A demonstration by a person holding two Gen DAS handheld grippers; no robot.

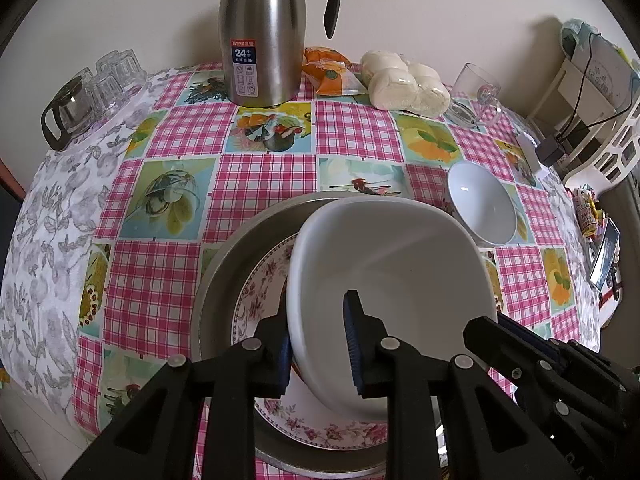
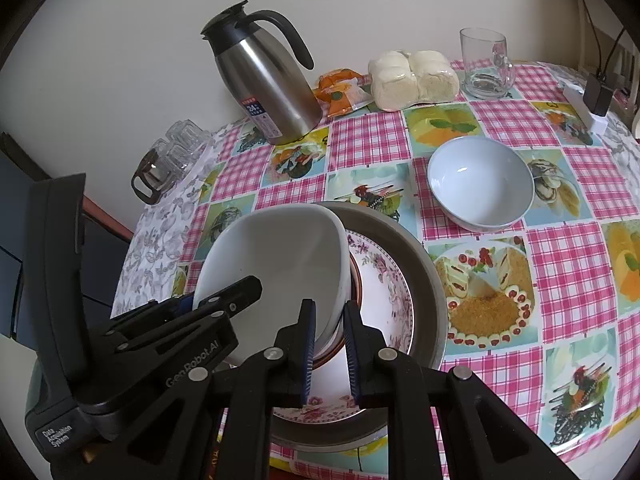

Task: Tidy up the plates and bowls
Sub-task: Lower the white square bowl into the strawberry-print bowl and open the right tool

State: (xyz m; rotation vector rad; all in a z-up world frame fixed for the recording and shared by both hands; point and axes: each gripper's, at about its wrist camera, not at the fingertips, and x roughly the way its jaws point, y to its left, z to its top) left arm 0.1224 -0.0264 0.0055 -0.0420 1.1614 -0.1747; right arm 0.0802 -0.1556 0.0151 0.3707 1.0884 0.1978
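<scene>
White square bowl (image 1: 384,280), tilted, sits inside the steel pan (image 1: 224,272) on top of a floral plate (image 1: 260,292). From the right wrist view a brown-rimmed dish (image 2: 354,280) shows between bowl and plate.

Left gripper (image 1: 320,344): jaws straddle the bowl's near-left rim, one finger outside, one inside. The outer pad sits against the wall; a gap shows at the inner pad, so the hold looks loose, not pressed.

Right gripper (image 2: 328,348): jaws close together over the bowl's opposite rim, one pad (image 2: 309,344) inside, the other outside, pinching the edge.

Round bowl (image 2: 480,184), pale blue-white, upright and empty, stands apart from the pan, beyond and to its right on the table.

Table (image 2: 560,264): round, covered in pink check cloth with food-picture squares; a grey leaf-print cloth at the left edge.

Far side against the wall:
- Steel flask (image 1: 262,40), black handle and lid, label on its side.
- Orange packet (image 1: 328,70), just beside the flask.
- Bagged white buns (image 1: 404,80), touching the packet.
- Glass mug (image 2: 484,64), upright, beside the buns.
- Glass pot (image 1: 64,114) with black handle and several upturned tumblers (image 1: 114,76), at the left edge.
- White basket (image 1: 600,120) with cables, at the right edge.
</scene>
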